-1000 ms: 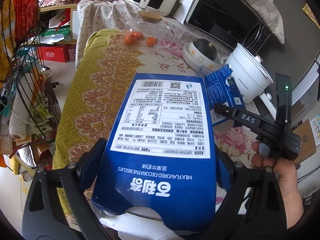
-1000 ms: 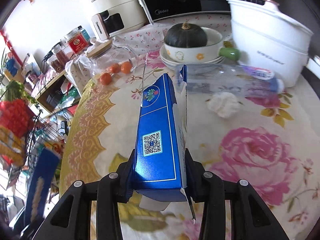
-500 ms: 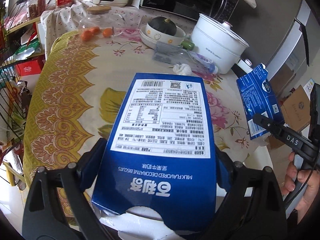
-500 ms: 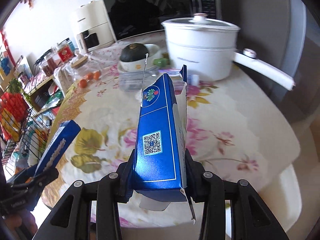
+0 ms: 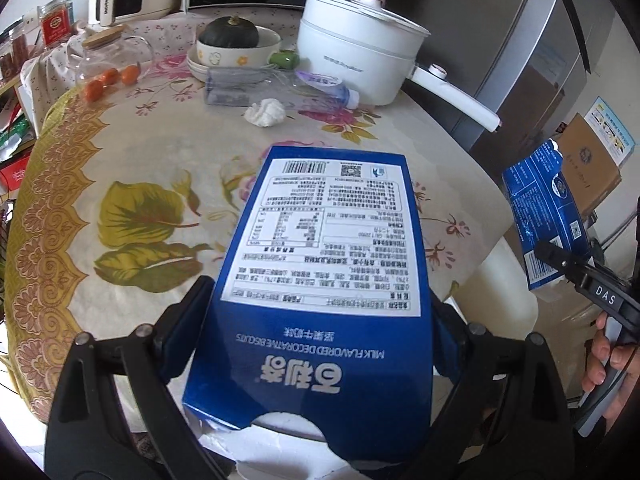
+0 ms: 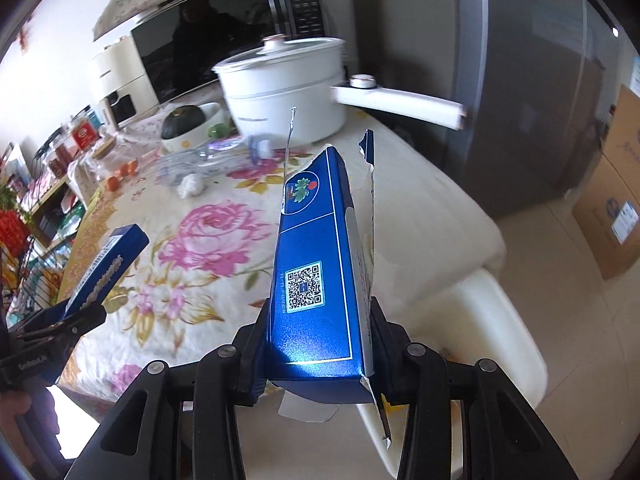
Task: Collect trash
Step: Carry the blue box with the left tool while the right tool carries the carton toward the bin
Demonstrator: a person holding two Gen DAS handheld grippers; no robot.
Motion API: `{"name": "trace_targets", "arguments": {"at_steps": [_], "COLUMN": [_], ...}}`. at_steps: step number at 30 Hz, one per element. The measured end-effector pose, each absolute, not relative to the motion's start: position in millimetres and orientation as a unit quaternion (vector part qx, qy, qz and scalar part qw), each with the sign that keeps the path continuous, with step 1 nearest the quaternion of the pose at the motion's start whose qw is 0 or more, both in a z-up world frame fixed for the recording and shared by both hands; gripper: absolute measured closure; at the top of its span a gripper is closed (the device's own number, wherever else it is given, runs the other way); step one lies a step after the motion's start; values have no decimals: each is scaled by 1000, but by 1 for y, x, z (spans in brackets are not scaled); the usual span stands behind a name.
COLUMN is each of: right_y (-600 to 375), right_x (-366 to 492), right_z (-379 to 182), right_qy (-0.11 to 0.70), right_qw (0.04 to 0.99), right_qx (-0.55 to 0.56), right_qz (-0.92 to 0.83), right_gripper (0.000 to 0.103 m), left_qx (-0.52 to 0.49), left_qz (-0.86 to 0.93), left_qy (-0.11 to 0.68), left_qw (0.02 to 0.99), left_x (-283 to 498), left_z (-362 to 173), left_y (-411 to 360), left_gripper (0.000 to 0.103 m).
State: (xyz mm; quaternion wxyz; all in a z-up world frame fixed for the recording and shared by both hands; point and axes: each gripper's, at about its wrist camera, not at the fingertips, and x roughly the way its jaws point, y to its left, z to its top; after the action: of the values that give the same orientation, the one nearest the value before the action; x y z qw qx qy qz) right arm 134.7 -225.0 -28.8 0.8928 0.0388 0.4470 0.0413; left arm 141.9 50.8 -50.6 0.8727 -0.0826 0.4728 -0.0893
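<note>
1. While both boxes hang above the floral surface (image 5: 168,152), the left tongs (image 5: 316,320) are closed on a flat blue biscuit box (image 5: 320,264).
2. The right tongs (image 6: 320,344) clamp a torn blue carton (image 6: 320,264) at the surface edge.
3. A crumpled tissue (image 5: 265,112) and a plastic bottle (image 5: 276,88) lie near the white pot (image 5: 356,60).

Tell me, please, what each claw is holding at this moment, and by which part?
The left claw clamps a blue biscuit box across its side edges near the torn-open end; the right claw grips a torn blue carton near its lower end.
</note>
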Motion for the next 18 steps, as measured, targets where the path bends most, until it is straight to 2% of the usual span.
{"name": "trace_targets", "arguments": {"at_steps": [8, 18], "right_y": [-290, -353], "right_x": [117, 97], "right_z": [-31, -38], "right_qy": [471, 485], "right_qw": [880, 872], "right_qx": [67, 51], "right_qz": [-8, -51], "right_gripper": [60, 60], "left_qx": [-60, -7], "left_qz": [-148, -209], "left_qy": [474, 488], "left_qw": [866, 847], "left_x": [150, 147], "left_z": [-47, -67], "left_y": [-33, -124], "left_gripper": [9, 9]}}
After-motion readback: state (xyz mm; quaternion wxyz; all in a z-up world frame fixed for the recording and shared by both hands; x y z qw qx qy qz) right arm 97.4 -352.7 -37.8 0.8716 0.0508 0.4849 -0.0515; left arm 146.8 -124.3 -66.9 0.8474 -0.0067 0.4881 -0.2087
